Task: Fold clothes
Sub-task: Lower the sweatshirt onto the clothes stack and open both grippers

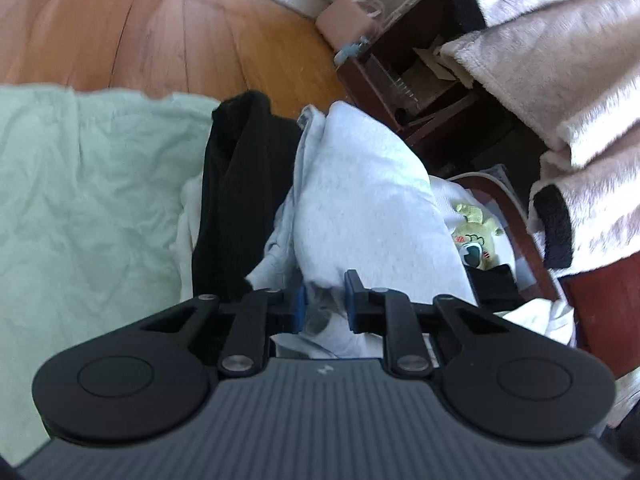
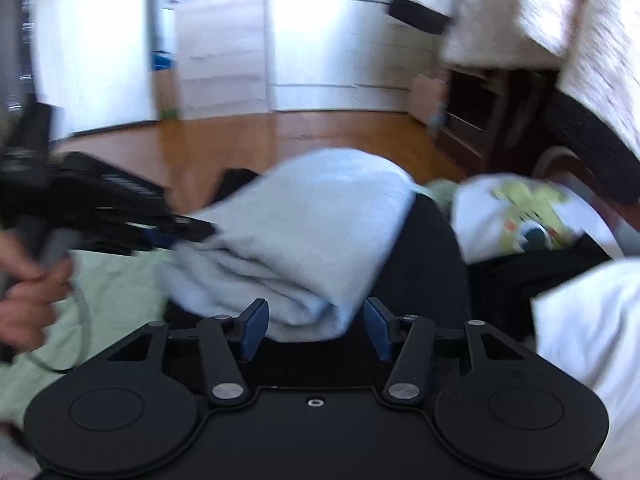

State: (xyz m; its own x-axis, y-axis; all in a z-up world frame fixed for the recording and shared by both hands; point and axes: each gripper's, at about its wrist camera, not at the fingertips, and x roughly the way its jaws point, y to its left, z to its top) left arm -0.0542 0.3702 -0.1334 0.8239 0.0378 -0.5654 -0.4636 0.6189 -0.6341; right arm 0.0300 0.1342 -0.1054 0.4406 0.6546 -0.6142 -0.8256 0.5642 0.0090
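A folded light blue garment point(image 1: 360, 184) lies in a heap of clothes on a pale green sheet point(image 1: 80, 200). My left gripper point(image 1: 326, 304) is shut on its near edge, with cloth pinched between the blue pads. In the right wrist view the same garment point(image 2: 320, 216) is a thick bundle. The left gripper point(image 2: 172, 238) grips it from the left, held by a person's hand point(image 2: 24, 300). My right gripper point(image 2: 316, 326) is open, its pads standing wide on either side of the bundle's near end.
A black garment point(image 1: 236, 200) lies left of and under the blue one. A white garment with a green cartoon print point(image 1: 476, 236) lies to the right. A fluffy pale sleeve with black cuffs point(image 1: 560, 80) hangs at the right, over a dark wooden shelf point(image 1: 420, 92) and wood floor point(image 1: 200, 32).
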